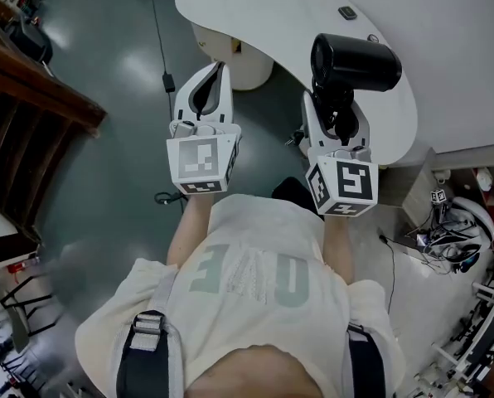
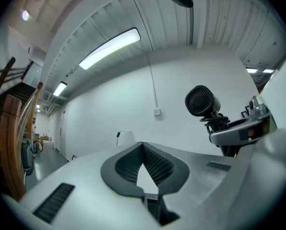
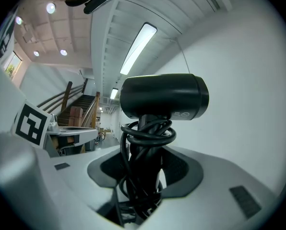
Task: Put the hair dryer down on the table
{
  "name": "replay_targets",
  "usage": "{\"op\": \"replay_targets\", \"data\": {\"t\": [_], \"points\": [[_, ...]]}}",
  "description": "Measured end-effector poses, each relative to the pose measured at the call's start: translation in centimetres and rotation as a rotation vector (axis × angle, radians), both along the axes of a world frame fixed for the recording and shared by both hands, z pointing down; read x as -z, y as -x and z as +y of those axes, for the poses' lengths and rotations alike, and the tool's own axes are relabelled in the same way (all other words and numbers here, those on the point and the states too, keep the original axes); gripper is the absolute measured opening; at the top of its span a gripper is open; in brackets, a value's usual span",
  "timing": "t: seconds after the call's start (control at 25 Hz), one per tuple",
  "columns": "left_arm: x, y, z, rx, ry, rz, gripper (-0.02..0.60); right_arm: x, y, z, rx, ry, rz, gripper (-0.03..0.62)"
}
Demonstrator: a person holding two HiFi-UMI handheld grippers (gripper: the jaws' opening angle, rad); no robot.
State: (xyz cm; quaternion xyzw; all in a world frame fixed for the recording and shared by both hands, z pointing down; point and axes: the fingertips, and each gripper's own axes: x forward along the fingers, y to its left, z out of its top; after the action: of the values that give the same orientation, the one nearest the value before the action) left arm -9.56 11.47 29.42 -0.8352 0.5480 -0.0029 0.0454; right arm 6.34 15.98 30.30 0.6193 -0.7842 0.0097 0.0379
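A black hair dryer stands upright in my right gripper, over the near edge of the white table. The jaws are shut on its handle, which has the black cord wound round it. In the right gripper view the dryer's barrel lies crosswise above the gripper. My left gripper is held beside it, over the floor, jaws shut with the tips touching and nothing between them. The left gripper view shows the hair dryer off to the right.
A small dark object lies on the table, which rests on a round white pedestal. Wooden stairs run along the left. Cables and gear crowd the floor at the right. A cable trails on the dark floor.
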Motion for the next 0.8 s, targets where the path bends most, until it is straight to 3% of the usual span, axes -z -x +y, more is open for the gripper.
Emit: {"op": "replay_targets", "data": {"t": [0.4, 0.64, 0.8], "points": [[1.5, -1.2, -5.8, -0.014, -0.069, -0.024, 0.006, 0.6, -1.7, -8.1, -0.021, -0.022, -0.017, 0.21], [0.3, -2.9, -13.5, -0.043, -0.054, -0.009, 0.006, -0.3, -1.4, -17.4, 0.006, -0.033, -0.001, 0.21], [2.0, -4.6, -20.4, -0.055, -0.094, -0.001, 0.006, -0.2, -1.9, -24.4, 0.019, -0.017, 0.033, 0.21]]}}
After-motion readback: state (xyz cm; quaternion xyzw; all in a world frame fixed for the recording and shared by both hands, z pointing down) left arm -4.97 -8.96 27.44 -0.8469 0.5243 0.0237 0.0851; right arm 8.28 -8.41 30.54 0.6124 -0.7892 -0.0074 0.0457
